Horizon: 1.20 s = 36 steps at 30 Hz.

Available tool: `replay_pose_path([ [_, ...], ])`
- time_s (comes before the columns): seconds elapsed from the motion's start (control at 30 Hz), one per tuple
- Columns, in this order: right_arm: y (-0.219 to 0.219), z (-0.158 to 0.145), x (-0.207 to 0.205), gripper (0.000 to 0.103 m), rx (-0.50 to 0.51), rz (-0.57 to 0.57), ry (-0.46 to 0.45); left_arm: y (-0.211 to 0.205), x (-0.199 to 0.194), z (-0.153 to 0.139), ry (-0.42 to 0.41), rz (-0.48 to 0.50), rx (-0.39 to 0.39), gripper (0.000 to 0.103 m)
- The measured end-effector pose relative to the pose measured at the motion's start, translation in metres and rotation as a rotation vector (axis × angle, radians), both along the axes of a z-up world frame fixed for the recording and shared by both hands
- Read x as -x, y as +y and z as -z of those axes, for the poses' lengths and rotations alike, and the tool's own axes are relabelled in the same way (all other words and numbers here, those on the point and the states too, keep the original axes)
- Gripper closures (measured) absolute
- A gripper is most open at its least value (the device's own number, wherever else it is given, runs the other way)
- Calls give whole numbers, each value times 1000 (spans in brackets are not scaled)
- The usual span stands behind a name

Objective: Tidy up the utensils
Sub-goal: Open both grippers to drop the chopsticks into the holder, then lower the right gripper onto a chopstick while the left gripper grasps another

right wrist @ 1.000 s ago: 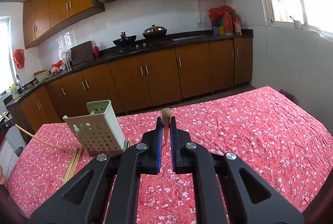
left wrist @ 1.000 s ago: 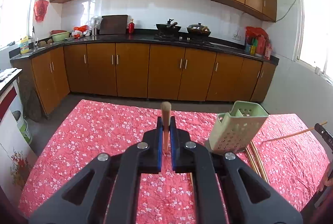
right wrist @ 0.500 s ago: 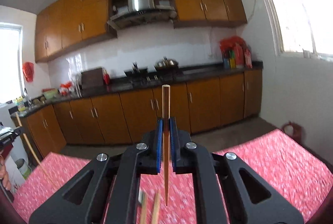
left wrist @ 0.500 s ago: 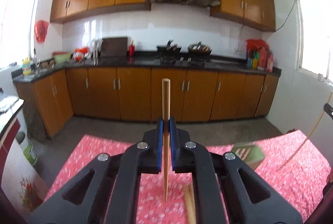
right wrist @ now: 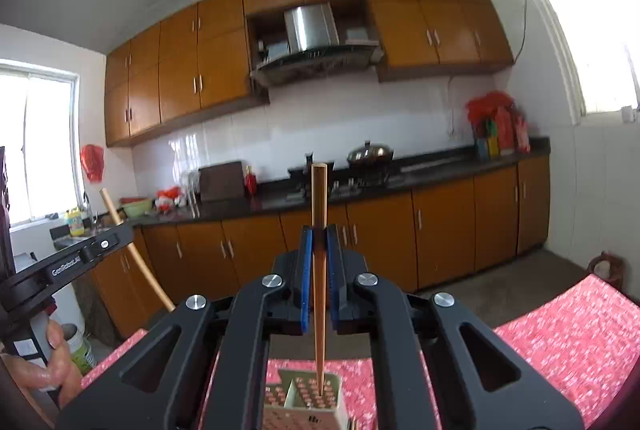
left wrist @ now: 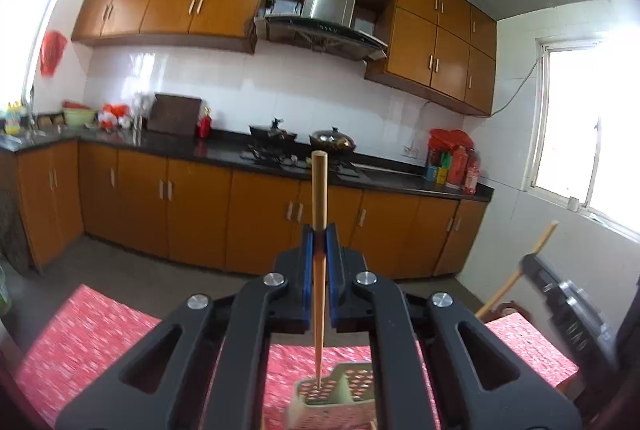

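- My left claw (left wrist: 319,254) is pinching a chopstick (left wrist: 319,230) upright, tip over the green holder (left wrist: 320,406) on the red tablecloth (left wrist: 92,342)
- Right claw (right wrist: 319,254) – same deal, clamped on its own chopstick (right wrist: 319,250) above that holder (right wrist: 304,402)

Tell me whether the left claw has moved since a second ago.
Yes. The left claw has risen and tilted up: its chopstick tip, earlier against the red tablecloth, now stands against the counter, with the holder below.
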State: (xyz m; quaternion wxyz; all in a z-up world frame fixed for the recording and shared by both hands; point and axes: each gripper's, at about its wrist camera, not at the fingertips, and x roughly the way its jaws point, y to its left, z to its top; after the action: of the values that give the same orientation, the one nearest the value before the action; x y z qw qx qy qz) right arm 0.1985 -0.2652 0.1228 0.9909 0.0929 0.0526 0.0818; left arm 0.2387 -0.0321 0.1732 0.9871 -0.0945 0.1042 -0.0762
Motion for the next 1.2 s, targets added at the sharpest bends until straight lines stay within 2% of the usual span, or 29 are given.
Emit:
replay_pose_path([
  [0.27,3,32,-11,94,11,-12,116,-15,-39,59,179,27,-15,95],
  [0.33,-1,32,-10,85,0,-14,134,-14,-39,64,196,26,-22,94],
  [0.4,-3,29,-7,55,-8,-5,137,-12,-36,63,198,24,-35,92],
  [0.63,-18,12,20,53,16,38,92,16,-3,48,154,-9,-22,79],
  [0.73,-30,14,38,53,17,72,106,31,22,45,136,-27,-13,75],
  [0.8,-41,25,49,53,27,108,140,43,40,51,145,-50,-13,74],
  [0.87,-49,44,52,53,37,129,204,56,54,64,176,-71,-13,73],
  [0.97,-57,89,46,54,47,119,358,71,67,94,246,-102,-46,72],
  [1.03,-57,123,39,61,36,82,474,77,71,124,319,-114,-83,72],
  [1.1,-52,164,30,74,4,1,621,81,75,155,390,-103,-100,72],
  [1.2,-39,206,22,81,-3,-67,755,86,80,189,473,-89,-110,72],
])
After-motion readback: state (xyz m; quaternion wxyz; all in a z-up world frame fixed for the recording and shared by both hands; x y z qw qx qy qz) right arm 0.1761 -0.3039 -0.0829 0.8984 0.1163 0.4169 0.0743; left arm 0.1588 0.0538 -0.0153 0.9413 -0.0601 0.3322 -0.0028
